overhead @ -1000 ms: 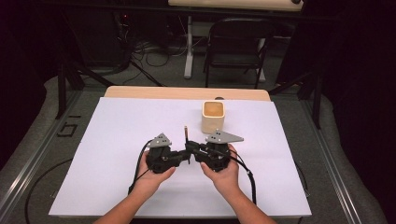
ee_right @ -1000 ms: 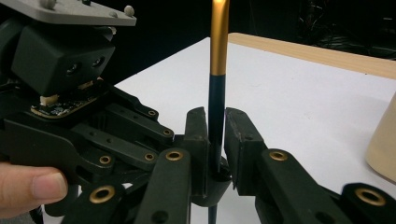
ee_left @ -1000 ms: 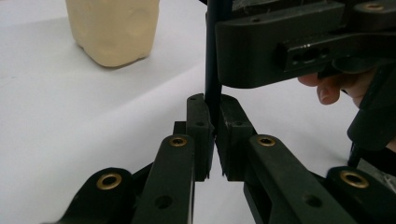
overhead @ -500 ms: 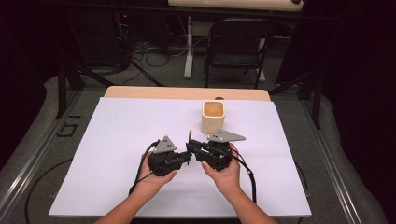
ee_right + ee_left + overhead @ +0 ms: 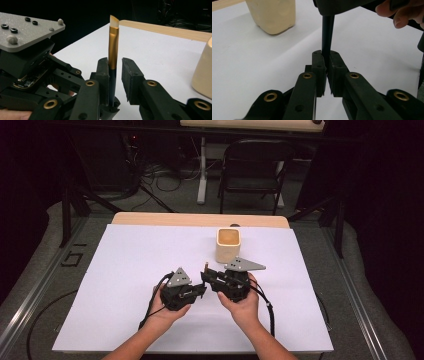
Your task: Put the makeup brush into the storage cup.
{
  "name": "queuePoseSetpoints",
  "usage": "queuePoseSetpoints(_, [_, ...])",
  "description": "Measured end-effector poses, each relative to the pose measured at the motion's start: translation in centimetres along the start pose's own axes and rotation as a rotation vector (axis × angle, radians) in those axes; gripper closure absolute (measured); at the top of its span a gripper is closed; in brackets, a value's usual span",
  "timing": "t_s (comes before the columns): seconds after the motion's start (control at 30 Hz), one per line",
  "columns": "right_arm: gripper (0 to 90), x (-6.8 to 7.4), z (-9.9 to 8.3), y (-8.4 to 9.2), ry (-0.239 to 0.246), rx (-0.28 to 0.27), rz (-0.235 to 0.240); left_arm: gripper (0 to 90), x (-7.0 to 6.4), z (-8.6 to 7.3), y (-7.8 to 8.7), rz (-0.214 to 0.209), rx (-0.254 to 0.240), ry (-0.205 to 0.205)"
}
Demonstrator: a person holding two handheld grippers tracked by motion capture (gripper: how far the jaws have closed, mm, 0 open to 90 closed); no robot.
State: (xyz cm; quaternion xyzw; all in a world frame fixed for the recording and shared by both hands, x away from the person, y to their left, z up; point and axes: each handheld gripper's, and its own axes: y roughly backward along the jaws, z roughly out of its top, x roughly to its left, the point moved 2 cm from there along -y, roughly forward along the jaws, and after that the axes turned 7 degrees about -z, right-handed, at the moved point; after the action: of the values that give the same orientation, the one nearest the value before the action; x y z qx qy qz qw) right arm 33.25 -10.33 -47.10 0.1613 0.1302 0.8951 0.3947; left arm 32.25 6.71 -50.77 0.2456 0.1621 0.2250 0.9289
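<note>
- The left tool (image 5: 202, 290), held in the person's left hand (image 5: 165, 307) at the near middle of the table (image 5: 125, 270), is clenched on the dark handle of a makeup brush (image 5: 113, 50); in the left gripper view the handle (image 5: 327, 35) rises straight up from between its 2 pressed pads.
- The right tool (image 5: 206, 276), in the right hand (image 5: 242, 302), meets it tip to tip just to the right. Its jaws stand parted around the same brush: the handle lies against the left pad (image 5: 103, 72) and the right pad (image 5: 130, 75) stands clear of it, so it is not gripping.
- The brush stands roughly upright between the 2 tools, long axis vertical, bristles on top.
- The brush is slim: matte black handle, shiny gold metal ferrule, pale slanted bristle tip.
- Just beyond the right tool, toward the far side, sits a cream holder cup (image 5: 229, 244), squarish with rounded corners, smooth-walled and open on top. The right hand is nearer to it.
- The table is covered in plain white, with a wooden edge at the far side.
</note>
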Motion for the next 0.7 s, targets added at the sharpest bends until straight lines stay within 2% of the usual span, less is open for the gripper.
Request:
queuePoseSetpoints(0.3, [76.2, 0.05, 0.22, 0.21, -0.002, -0.011, 0.004, 84.6, -0.37, -0.15, -0.34, 0.021, 0.027, -0.039])
queuePoseSetpoints(0.7, [76.7, 0.14, 0.5, 0.46, 0.002, -0.026, 0.01, 84.6, -0.58, -0.26, -0.55, 0.038, 0.04, -0.059])
